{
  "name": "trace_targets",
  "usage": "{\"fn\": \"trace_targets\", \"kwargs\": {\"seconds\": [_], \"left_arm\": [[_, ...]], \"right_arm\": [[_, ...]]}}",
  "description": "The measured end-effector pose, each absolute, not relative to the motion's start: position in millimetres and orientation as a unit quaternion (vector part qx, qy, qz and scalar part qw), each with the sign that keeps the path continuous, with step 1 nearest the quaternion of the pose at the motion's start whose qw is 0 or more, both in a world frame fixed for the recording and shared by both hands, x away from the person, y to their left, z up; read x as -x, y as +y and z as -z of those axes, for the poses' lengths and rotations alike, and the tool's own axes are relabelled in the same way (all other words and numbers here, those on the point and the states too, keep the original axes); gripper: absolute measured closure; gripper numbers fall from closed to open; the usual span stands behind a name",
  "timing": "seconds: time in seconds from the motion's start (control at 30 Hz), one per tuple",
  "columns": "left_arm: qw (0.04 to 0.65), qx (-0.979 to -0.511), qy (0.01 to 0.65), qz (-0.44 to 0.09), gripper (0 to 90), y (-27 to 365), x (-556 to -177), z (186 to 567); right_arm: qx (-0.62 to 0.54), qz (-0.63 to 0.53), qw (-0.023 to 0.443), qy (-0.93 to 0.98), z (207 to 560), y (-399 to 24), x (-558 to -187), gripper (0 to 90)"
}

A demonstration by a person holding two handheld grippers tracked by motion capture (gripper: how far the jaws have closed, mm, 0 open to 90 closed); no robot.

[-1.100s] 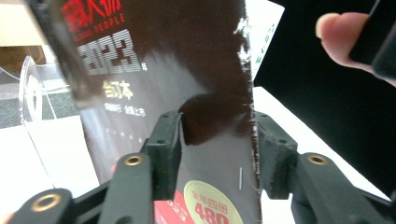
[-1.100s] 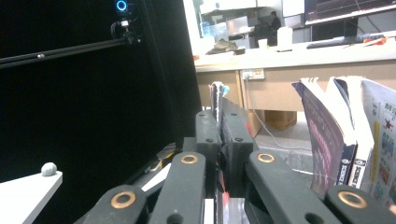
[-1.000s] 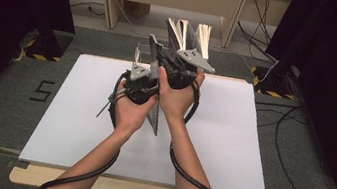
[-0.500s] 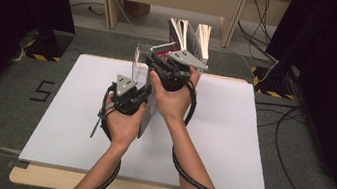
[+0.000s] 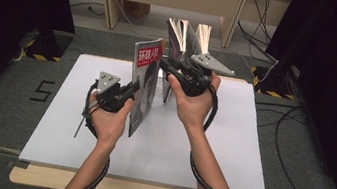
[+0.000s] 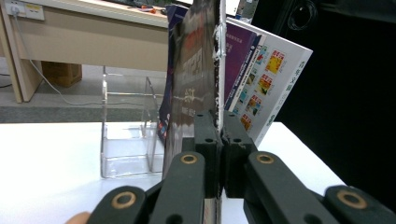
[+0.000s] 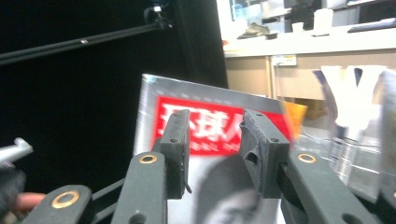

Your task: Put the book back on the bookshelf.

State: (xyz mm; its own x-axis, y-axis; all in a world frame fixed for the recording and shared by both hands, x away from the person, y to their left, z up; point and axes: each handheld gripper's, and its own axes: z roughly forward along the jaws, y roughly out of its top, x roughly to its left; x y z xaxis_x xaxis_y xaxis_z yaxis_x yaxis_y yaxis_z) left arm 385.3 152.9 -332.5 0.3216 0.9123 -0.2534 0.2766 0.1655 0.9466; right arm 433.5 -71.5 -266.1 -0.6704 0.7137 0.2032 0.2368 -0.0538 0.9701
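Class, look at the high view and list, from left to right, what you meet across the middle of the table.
Bare white table top → left gripper → magazine with the red title, standing on edge → right gripper → open books behind it → bare white table top again.

- A magazine (image 5: 144, 83) with a red title band and a portrait on its cover is held upright, edge-on, at the centre of the high view.
- Its bottom edge is raised off the white board.
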Motion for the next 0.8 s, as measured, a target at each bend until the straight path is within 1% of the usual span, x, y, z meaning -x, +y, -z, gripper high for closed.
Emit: {"fn": "trace_targets", "kwargs": {"seconds": [0.03, 0.23, 0.73, 0.8], "left_arm": [[0.567, -0.58, 0.512, -0.282, 86.7, 156, -385, 332], [0.576, -0.571, 0.509, -0.289, 86.7, 162, -384, 330], [0.587, -0.557, 0.503, -0.304, 86.8, 174, -386, 321], [0.588, -0.557, 0.503, -0.303, 86.8, 175, -387, 320]], "right_arm": [[-0.366, -0.626, 0.192, 0.661, 270, -82, -432, 62.9], [-0.392, -0.62, 0.188, 0.653, 284, -108, -431, 62.8], [-0.434, -0.599, 0.218, 0.636, 312, -169, -418, 62.8], [-0.441, -0.597, 0.217, 0.634, 315, -175, -417, 62.9]]}}
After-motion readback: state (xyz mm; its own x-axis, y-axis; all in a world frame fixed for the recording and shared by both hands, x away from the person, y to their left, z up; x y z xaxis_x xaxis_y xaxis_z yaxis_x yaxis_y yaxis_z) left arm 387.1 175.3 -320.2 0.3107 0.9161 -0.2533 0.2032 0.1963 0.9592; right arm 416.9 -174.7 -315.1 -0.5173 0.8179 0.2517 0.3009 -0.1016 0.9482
